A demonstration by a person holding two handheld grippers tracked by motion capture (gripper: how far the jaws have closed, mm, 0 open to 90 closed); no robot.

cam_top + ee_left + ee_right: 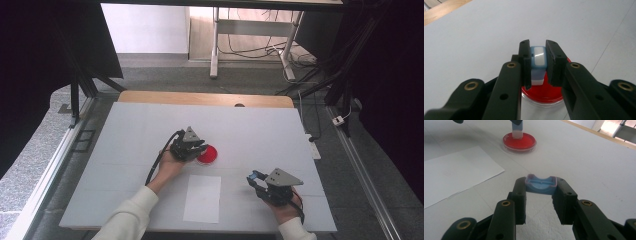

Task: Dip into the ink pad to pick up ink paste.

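The blue-and-white stamp [538, 60] is clamped upright in the left tool [538, 63], its base pressed into the red ink dish [544, 96] directly beneath for inking, while its blue cap [541, 184] is gripped clear in the right tool [540, 195].

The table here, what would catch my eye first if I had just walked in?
Most likely the red dish near the middle of the white table: the left gripper presses a small blue-and-white stamp onto it. Nearer the person, on the right, the right gripper clamps a blue cap, and a white sheet of paper lies between the forearms.
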